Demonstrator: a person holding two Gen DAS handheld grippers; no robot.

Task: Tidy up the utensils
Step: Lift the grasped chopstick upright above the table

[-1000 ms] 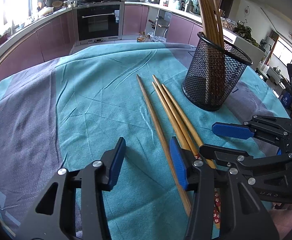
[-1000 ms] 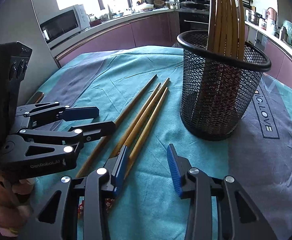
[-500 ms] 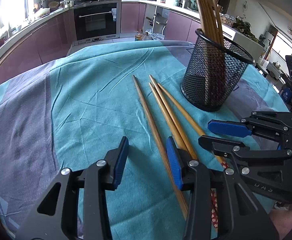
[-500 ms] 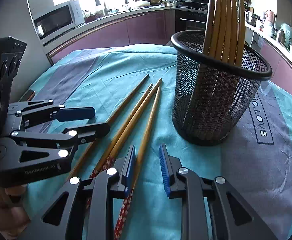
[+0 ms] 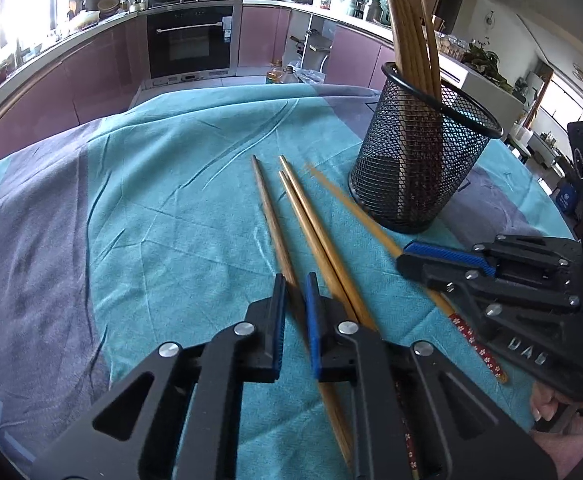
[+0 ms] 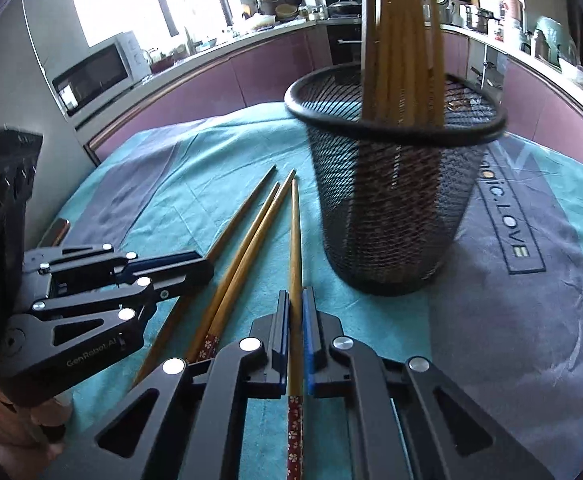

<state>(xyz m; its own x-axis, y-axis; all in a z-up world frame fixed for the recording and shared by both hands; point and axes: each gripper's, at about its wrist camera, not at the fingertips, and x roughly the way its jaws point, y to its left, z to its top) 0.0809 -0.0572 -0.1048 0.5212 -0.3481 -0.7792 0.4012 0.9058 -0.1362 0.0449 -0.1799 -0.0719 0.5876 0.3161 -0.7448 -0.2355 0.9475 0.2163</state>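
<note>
Several bamboo chopsticks lie on the teal cloth beside a black mesh holder (image 5: 419, 168) that has more chopsticks standing in it. My left gripper (image 5: 294, 286) is shut on the leftmost, darker chopstick (image 5: 269, 216). My right gripper (image 6: 296, 300) is shut on the rightmost chopstick (image 6: 294, 248), whose red flowered end shows under the jaws. A pair of chopsticks (image 5: 311, 232) lies between them; it also shows in the right wrist view (image 6: 243, 264). The holder (image 6: 395, 208) stands just right of my right gripper. Each gripper shows in the other's view, right (image 5: 407, 256) and left (image 6: 203, 266).
The round table is covered by a teal and grey cloth (image 5: 131, 216) with printed lettering (image 6: 503, 216) on the right. Kitchen counters, an oven (image 5: 191, 40) and a microwave (image 6: 99, 72) lie beyond the table edge.
Both grippers have closed from open, each onto a chopstick. The right-hand chopstick has swung away from the middle pair, and the right wrist view has moved closer to the holder.
</note>
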